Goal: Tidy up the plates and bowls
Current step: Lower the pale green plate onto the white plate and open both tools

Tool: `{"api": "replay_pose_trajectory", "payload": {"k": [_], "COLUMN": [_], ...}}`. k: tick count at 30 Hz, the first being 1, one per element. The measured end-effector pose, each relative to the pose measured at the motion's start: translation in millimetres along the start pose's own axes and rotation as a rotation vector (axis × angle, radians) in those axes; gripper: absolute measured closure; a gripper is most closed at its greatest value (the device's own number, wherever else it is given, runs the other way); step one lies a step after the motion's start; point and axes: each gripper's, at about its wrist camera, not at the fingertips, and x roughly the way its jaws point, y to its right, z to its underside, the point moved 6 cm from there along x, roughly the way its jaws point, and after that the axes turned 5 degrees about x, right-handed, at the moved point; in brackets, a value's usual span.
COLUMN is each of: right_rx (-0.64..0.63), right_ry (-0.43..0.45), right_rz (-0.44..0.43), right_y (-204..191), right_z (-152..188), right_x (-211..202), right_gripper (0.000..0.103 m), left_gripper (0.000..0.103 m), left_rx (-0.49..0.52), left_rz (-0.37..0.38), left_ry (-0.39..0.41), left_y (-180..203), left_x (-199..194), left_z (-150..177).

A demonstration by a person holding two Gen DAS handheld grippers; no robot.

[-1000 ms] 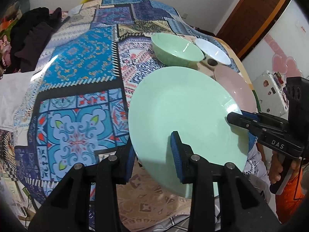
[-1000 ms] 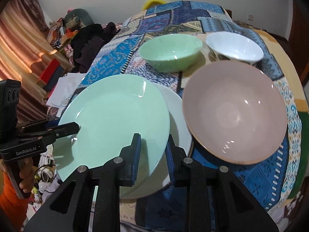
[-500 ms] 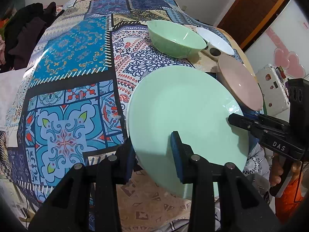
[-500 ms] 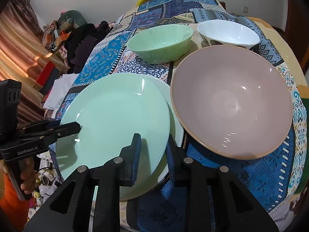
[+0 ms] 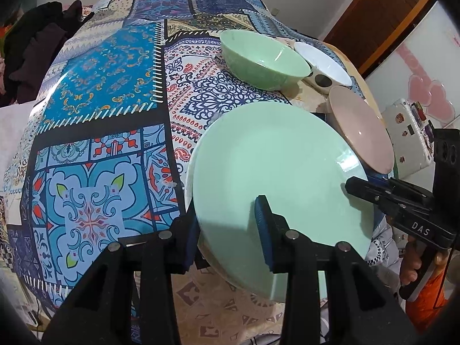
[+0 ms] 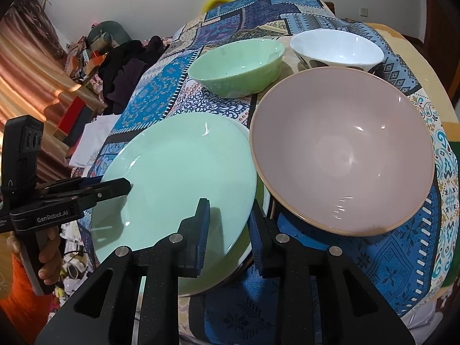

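Note:
A light green plate (image 5: 276,178) (image 6: 178,184) lies on a white plate whose rim (image 6: 267,198) shows at its right edge, near the table's front. My left gripper (image 5: 227,224) grips the green plate's near-left rim. My right gripper (image 6: 228,221) grips its right rim, over the white plate's rim. Each gripper shows in the other's view, the right gripper (image 5: 353,185) and the left gripper (image 6: 120,187), closed on the plate's edge. A pink bowl (image 6: 342,155) (image 5: 359,132) sits to the right. A green bowl (image 6: 238,63) (image 5: 264,60) and a white bowl (image 6: 336,49) (image 5: 322,63) stand behind.
The table carries a blue patchwork cloth (image 5: 100,100). Dark clothes (image 6: 126,69) are piled off the table's left side. A white box with stickers (image 5: 408,135) stands to the right of the table. A brown door (image 5: 382,14) is at the back right.
The green plate has shifted over the white plate, covering more of it. Both cameras have moved in closer, and the pink bowl looms larger in the right wrist view.

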Motion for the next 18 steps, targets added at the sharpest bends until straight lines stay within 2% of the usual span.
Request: {"api": "replay_pose_trajectory", "payload": {"k": [18], "right_rx": [0.013], "right_ry": [-0.003], "right_rz": [-0.015], "right_y": [0.5], "right_z": [0.5], "right_x": [-4.3], "right_gripper": [0.078], "left_gripper": [0.067], "left_rx": [-0.005], "left_rz": [0.007], "left_ry": [-0.015], "left_y": [-2.5], "left_x": [5.0], "left_z": [-3.3]}}
